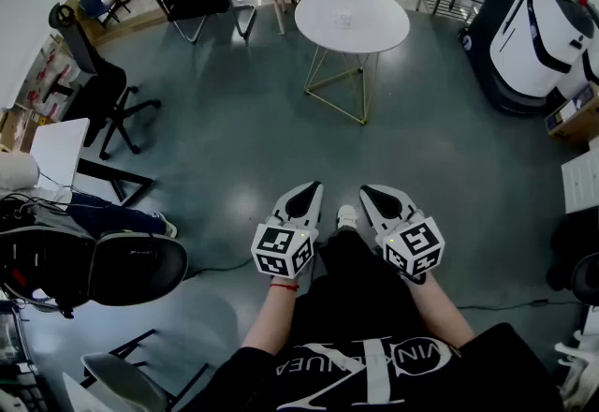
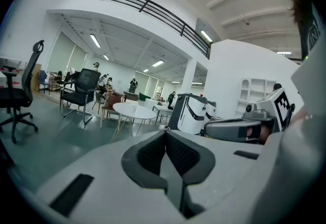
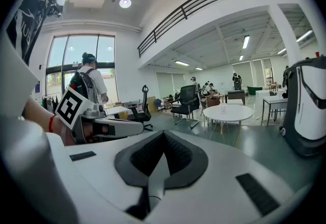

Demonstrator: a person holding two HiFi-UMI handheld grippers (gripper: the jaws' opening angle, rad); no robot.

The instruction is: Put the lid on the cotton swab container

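White round table [image 1: 374, 36] stands well ahead, centred between the 2 grippers. Small pale item [image 1: 342, 19] on top may be container; too small to tell. Lid not visible. Left gripper [image 1: 315, 184], right gripper [image 1: 367, 188]: jaws together, empty, side by side, neither nearer.

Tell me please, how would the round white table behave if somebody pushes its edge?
The round white table is probably light for its size: the top looks thin and the wire legs are slender. It might tip, since the legs seem to stand narrower than the top. On the smooth, shiny floor it would likely slide easily.
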